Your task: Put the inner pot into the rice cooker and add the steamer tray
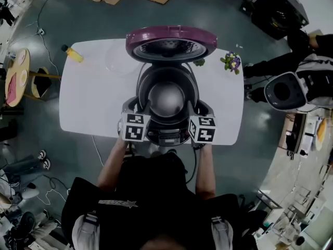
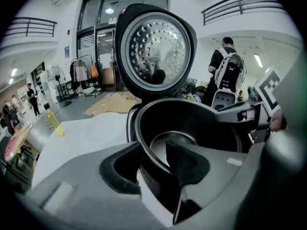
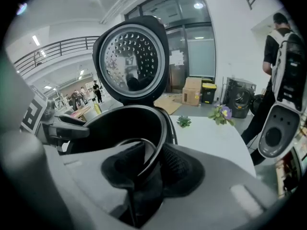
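The rice cooker (image 1: 167,135) stands at the near edge of the white table (image 1: 88,103), its purple-rimmed lid (image 1: 171,40) swung up at the back. The dark inner pot (image 1: 166,99) is in the cooker's mouth; how deep it sits I cannot tell. My left gripper (image 1: 138,110) is shut on the pot's left rim, and my right gripper (image 1: 196,111) on its right rim. In the left gripper view the rim of the pot (image 2: 192,123) runs between the left gripper's (image 2: 154,163) pads. In the right gripper view the pot (image 3: 120,123) is pinched by the right gripper (image 3: 144,164). A pale see-through round dish (image 1: 118,60) lies back left.
A yellow bottle (image 1: 74,53) lies at the table's far left corner. A small green plant (image 1: 199,62) and a purple flower plant (image 1: 231,61) stand back right. A person (image 1: 291,61) and a white round device (image 1: 283,90) are beside the table's right end.
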`<state>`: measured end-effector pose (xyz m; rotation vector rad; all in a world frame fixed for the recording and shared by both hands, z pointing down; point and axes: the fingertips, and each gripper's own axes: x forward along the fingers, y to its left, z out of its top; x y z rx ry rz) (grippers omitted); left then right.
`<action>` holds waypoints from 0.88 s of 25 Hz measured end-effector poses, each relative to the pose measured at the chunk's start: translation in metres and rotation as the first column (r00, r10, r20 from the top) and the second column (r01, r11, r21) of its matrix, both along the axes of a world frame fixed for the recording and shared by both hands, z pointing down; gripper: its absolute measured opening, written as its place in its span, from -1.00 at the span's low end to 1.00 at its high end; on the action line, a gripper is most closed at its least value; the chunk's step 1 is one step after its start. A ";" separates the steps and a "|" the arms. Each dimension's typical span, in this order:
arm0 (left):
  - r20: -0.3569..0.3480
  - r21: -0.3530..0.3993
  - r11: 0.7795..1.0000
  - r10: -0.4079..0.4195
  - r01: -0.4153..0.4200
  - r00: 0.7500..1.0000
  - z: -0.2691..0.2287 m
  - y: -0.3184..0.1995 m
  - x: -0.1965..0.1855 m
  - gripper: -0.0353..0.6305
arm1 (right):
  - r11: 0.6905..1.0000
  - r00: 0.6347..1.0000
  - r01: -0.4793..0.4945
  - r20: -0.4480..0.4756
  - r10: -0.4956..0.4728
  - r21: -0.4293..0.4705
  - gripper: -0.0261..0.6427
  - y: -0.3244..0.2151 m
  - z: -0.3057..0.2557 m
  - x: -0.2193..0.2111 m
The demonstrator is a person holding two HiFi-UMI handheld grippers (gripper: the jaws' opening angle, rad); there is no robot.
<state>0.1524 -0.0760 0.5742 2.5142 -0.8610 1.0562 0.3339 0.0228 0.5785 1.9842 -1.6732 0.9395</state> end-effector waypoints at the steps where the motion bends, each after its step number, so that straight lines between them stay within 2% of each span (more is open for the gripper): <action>1: 0.004 -0.005 1.000 0.000 0.000 1.000 0.001 0.000 0.000 -0.37 | 1.000 1.000 0.000 0.008 0.000 -0.014 -0.56 0.000 0.002 0.000; 10: 0.011 0.001 1.000 -0.003 0.003 1.000 0.006 0.000 0.000 -0.37 | 0.998 0.999 0.006 0.034 -0.004 -0.060 -0.57 0.001 0.009 0.000; 16: -0.002 -0.001 1.000 0.006 -0.006 1.000 0.008 0.000 0.000 -0.37 | 1.000 0.999 -0.005 0.044 0.006 -0.023 -0.51 0.002 0.008 0.002; 19: -0.005 0.038 0.999 0.010 -0.009 1.000 0.003 0.001 -0.002 -0.35 | 1.000 1.000 -0.005 0.011 0.005 0.011 -0.50 0.005 0.000 0.004; 22: -0.040 0.087 0.996 -0.004 0.007 0.999 -0.014 -0.002 -0.002 -0.35 | 0.999 1.000 -0.006 -0.005 0.006 0.050 -0.50 0.008 -0.013 0.005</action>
